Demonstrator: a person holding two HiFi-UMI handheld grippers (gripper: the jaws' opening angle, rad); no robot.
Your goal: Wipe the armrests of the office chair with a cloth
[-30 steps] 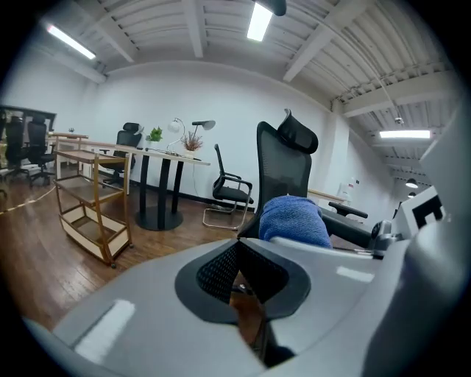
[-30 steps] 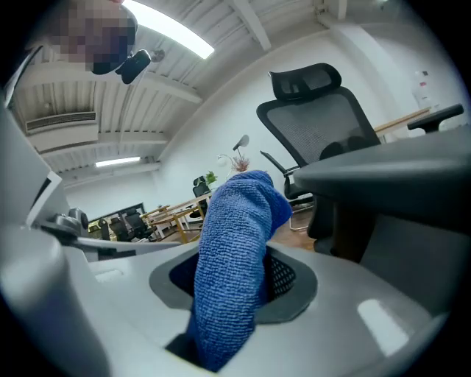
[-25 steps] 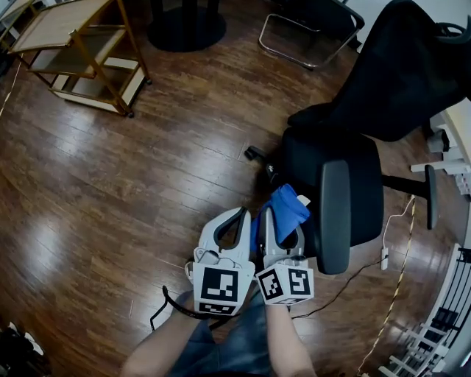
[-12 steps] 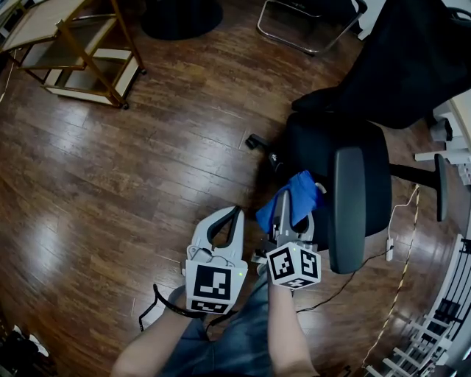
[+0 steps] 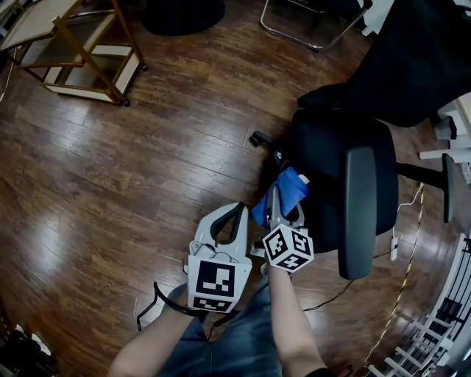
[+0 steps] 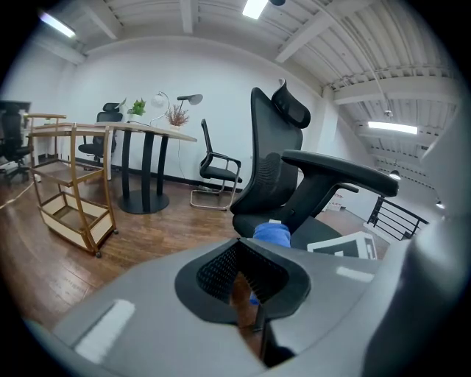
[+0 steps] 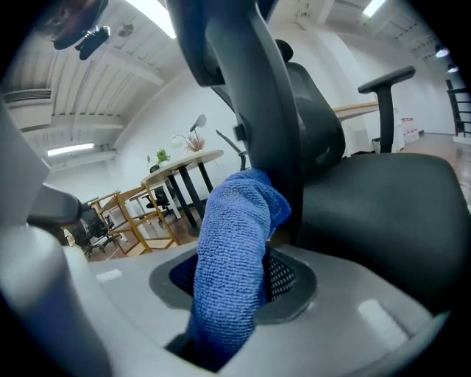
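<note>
right tongs (image 7: 228, 294): clamped on the blue cloth (image 7: 234, 243), low centre of the head view
left tongs (image 5: 229, 215): closed, nothing between, just left of the right tongs
cloth: bunched, standing out of the jaws, beside the chair (image 5: 331, 158) seat edge
near armrest (image 5: 359, 210): right of centre, not yet under the cloth
step: likely the approach to the near armrest
next move: raise the cloth, swing right, press flat on the pad, drag along its length

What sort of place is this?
Probably an office: a black office chair, a pale-topped desk carrying a lamp, and a wooden wheeled shelf cart.
</note>
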